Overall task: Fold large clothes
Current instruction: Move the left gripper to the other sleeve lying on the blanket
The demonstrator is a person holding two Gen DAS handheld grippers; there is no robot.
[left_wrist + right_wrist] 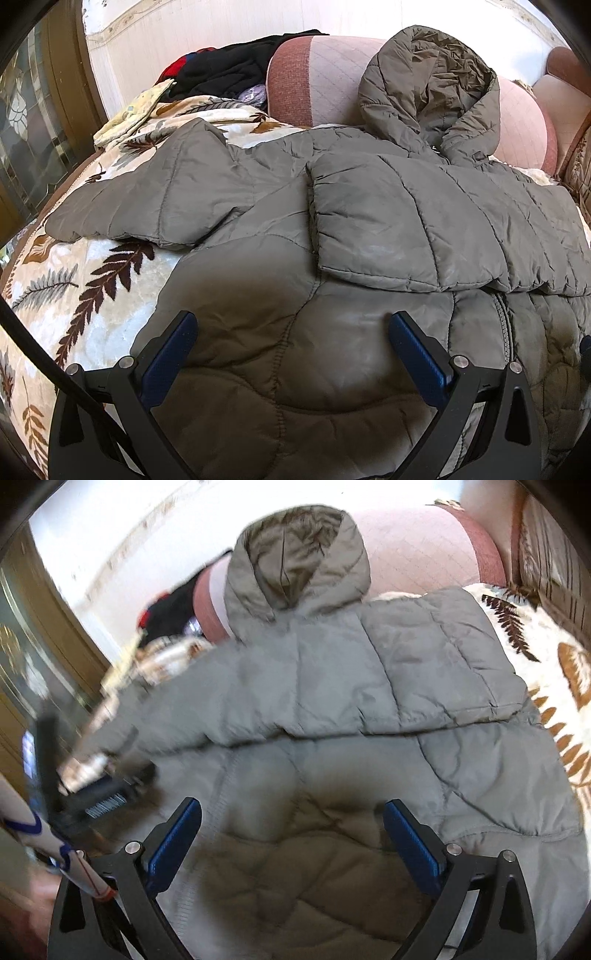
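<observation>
A large olive-grey quilted hooded jacket (295,229) lies spread on a bed, its hood (432,92) propped against a pink headboard. One sleeve (388,221) is folded across the chest; the other sleeve (147,199) stretches out to the left. My left gripper (291,332) hovers open over the jacket's lower part, blue pads wide apart, nothing between them. In the right wrist view the same jacket (332,686) fills the frame, blurred. My right gripper (291,819) is open just above the hem area. The left gripper's black body (99,794) shows at the left.
A cream blanket with brown leaf print (85,288) covers the bed. A pile of dark and red clothes (229,70) sits at the back left by the padded headboard (314,74). A wooden door with glass (37,122) stands at left. A patterned sleeve (33,834) enters lower left.
</observation>
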